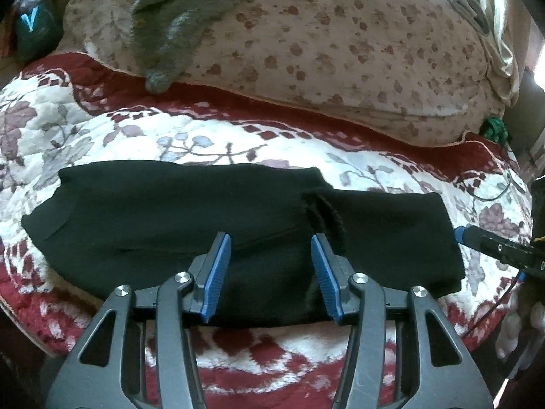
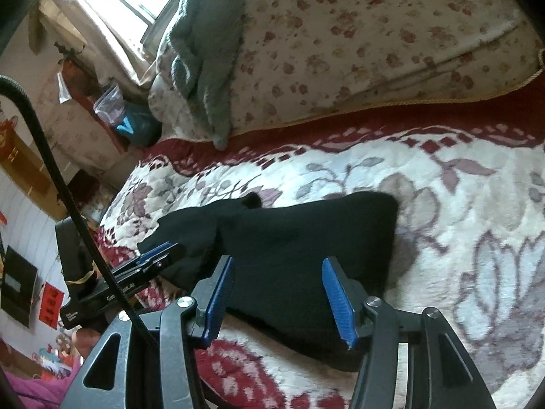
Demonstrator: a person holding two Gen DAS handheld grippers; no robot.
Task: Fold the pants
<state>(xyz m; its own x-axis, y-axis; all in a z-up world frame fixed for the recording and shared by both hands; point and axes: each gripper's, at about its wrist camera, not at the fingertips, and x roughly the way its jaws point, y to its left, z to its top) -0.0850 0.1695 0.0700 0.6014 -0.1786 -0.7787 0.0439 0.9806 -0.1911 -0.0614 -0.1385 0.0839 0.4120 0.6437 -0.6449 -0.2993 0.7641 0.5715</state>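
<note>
Black pants (image 1: 163, 225) lie folded in a long band across a red and white floral bed cover (image 1: 102, 129). A folded-over end overlaps on the right side. My left gripper (image 1: 270, 243) is open, its blue pads either side of the pants' near middle, holding nothing. My right gripper (image 2: 277, 266) is open over the right end of the pants (image 2: 306, 245), empty. In the left wrist view a right gripper finger (image 1: 490, 242) shows at the pants' right edge. In the right wrist view the left gripper (image 2: 156, 255) sits by the pants' left part.
A cream flowered quilt (image 1: 340, 41) is piled behind the pants, with a grey-green knit garment (image 1: 177, 24) draped on it. A teal bag (image 1: 34, 24) sits at the far left. A black cable (image 2: 51, 170) runs at left. The bed's near edge is just below the grippers.
</note>
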